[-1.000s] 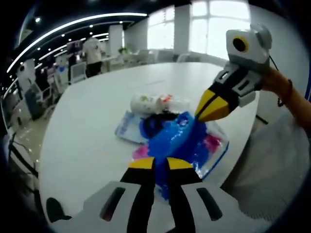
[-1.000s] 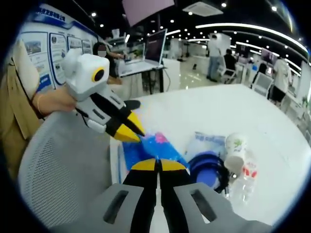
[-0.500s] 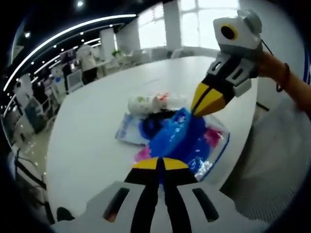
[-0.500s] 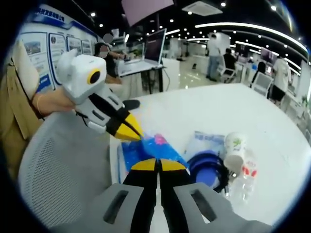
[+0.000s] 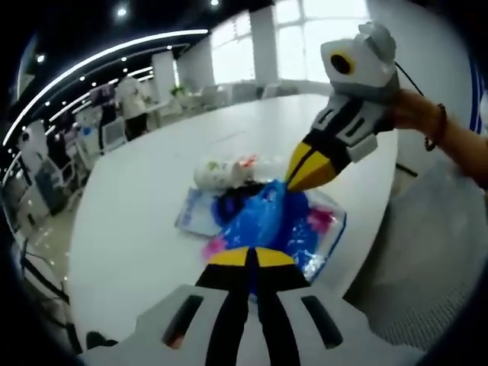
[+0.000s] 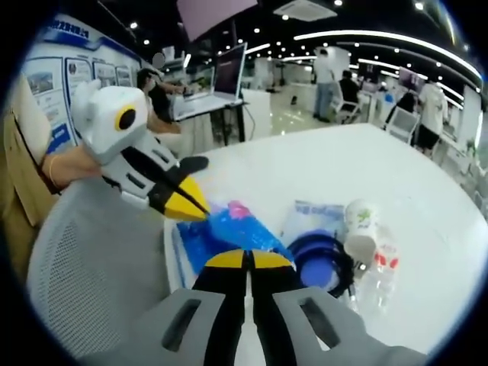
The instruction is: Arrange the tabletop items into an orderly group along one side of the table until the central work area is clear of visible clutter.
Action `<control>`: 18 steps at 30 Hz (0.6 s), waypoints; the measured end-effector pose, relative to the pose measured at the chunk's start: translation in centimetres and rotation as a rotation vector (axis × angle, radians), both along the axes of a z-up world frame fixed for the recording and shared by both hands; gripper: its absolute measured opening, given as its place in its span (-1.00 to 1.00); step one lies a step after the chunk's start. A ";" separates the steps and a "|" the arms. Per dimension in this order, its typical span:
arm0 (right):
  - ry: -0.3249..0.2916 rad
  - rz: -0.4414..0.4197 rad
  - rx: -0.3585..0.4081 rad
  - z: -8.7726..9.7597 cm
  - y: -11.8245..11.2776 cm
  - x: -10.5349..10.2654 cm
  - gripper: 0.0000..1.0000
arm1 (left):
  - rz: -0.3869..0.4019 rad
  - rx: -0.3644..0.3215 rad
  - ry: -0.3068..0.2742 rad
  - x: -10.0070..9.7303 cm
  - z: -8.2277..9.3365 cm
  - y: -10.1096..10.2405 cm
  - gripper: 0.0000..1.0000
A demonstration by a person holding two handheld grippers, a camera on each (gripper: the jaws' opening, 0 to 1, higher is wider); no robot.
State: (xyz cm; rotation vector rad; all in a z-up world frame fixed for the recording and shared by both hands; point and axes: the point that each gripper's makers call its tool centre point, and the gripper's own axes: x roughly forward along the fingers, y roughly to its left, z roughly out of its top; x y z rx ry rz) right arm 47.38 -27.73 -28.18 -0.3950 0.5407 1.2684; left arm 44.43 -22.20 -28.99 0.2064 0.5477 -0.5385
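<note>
Both grippers, left gripper (image 6: 187, 204) & right gripper (image 5: 305, 169), jaws closed, empty; since 1 s ago only slightly nearer the blue bag (image 5: 267, 221), items already grouped at table (image 5: 137, 221) edge

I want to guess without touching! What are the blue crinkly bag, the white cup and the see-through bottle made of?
The blue crinkly bag looks like thin shiny plastic film: it wrinkles and glints. The white cup, lying on its side, seems matte paper with a printed pattern, though it could be plastic. The see-through bottle looks like clear plastic, since the white table shows through it, with a red-and-white label.
</note>
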 end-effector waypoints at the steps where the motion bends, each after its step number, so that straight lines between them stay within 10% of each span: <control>1: -0.002 -0.007 -0.003 -0.1 0.0 0.1 -0.97 | 0.001 -0.003 0.001 0.0 0.0 0.0 -1.00; 18: 0.013 -0.153 -0.005 -0.9 -0.5 2.2 -0.73 | 0.034 -0.108 0.024 0.0 0.7 -0.5 -1.00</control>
